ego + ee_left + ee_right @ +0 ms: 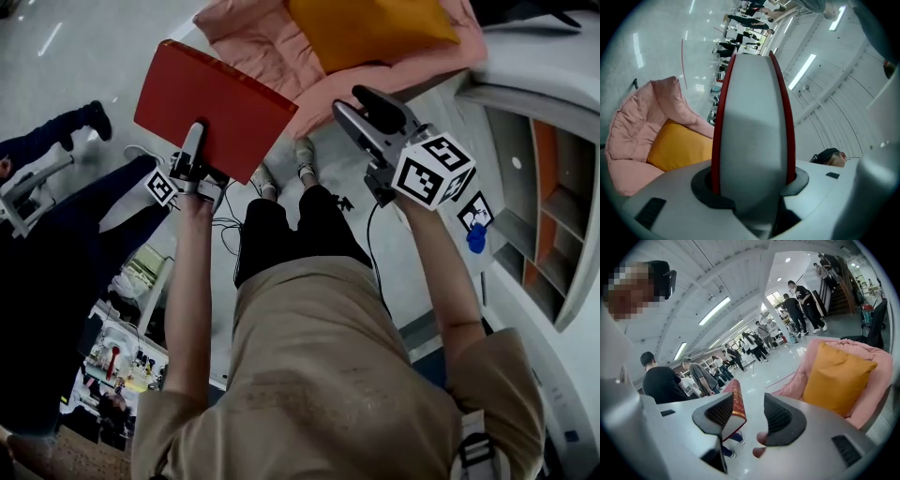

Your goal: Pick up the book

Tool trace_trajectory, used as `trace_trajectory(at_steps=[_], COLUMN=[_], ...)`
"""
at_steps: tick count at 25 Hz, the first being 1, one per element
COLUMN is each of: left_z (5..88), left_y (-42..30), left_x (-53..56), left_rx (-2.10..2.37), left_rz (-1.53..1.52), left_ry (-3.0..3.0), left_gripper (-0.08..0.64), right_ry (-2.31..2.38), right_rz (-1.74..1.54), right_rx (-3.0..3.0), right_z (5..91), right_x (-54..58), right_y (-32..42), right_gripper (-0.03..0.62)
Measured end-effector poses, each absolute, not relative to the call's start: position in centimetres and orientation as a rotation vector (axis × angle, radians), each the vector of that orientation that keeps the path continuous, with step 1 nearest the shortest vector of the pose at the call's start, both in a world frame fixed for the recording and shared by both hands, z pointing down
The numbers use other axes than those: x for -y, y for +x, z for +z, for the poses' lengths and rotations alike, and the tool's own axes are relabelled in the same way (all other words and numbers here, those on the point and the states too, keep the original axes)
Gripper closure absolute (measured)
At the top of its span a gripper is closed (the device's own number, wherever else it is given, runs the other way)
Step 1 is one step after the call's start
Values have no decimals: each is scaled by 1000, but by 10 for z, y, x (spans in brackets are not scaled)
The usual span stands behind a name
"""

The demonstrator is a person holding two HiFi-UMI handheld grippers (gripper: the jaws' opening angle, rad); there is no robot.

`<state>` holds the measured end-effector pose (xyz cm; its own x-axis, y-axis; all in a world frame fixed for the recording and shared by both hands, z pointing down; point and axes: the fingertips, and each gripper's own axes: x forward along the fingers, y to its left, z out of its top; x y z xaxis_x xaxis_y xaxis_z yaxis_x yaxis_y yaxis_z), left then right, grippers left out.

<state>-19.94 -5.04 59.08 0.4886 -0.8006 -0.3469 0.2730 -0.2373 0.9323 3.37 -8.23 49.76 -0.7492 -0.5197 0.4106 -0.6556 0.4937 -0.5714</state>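
The book [211, 108] has a red cover and is off the floor, tilted, at the upper left of the head view. My left gripper [194, 159] is shut on its near edge. In the left gripper view the book [752, 126] stands edge-on between the jaws of the left gripper [751, 182], white pages between two red covers. My right gripper [361, 105] is to the right of the book, apart from it. In the right gripper view the right gripper [749, 416] is open with nothing between its pads, and the book [736, 406] shows behind the left jaw.
A pink cushioned seat [262, 47] with an orange pillow [370, 28] lies on the floor just beyond the book. A white shelf unit [544, 206] stands at the right. A person in dark trousers [84, 244] is at the left. Several people [801, 301] stand far off.
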Motion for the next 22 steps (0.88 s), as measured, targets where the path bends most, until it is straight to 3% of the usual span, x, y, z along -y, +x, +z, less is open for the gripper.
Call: trace_trajectory(at_steps=[16,22], left_z=[428,403], left_y=[-254,-277], left_x=[46,39], left_rx=[367,452], left_rz=[-1198,-1201], left_ry=[1728,1778], left_gripper=[324,324], right_ry=[1133,1154], right_rz=[855,783], right_rx=[2741,2755], right_z=[378,364], right_x=[111,116], right_y=[38,46], right_gripper=[380,379])
